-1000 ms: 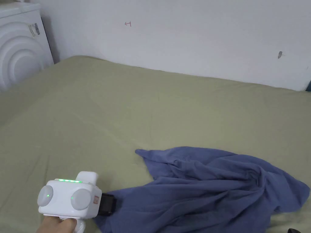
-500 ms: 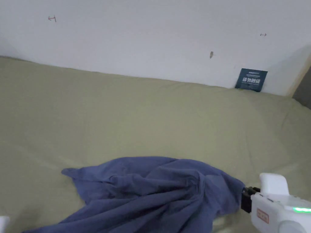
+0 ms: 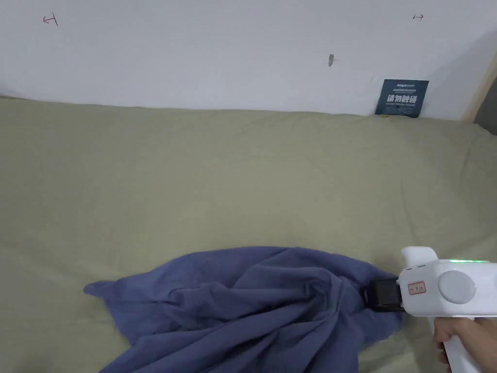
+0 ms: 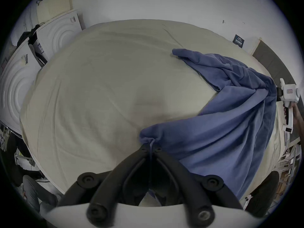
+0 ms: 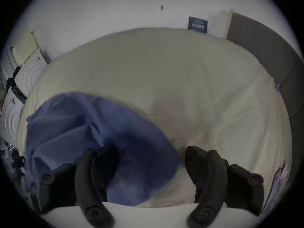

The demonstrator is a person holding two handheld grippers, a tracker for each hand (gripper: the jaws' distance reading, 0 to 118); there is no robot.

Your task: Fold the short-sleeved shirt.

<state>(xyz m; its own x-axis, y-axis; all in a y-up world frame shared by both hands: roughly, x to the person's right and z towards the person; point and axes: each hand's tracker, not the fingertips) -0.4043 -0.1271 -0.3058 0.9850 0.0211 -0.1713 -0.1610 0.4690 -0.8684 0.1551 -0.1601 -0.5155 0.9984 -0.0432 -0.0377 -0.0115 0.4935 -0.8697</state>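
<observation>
A crumpled blue short-sleeved shirt [image 3: 242,301] lies on the olive bed sheet [image 3: 242,184] near the front edge. My right gripper [image 3: 372,294], white with black jaws and held by a hand [image 3: 456,335], sits at the shirt's right edge. In the right gripper view its jaws stand wide apart [image 5: 151,159]; one is over the shirt [image 5: 82,124] and the other over bare sheet. In the left gripper view my left gripper [image 4: 150,146] is shut on a bunched edge of the shirt [image 4: 230,124], which stretches away toward the right gripper [image 4: 278,93].
A white wall runs behind the bed, with a dark blue sign [image 3: 402,98] at its foot on the right. White appliances [image 4: 54,35] stand past the bed's left side. A grey panel [image 5: 263,53] borders the right side. The sheet beyond the shirt is bare.
The head camera has swung right, so the left gripper has left its picture. The right gripper came in at the right and moved up against the shirt's right edge.
</observation>
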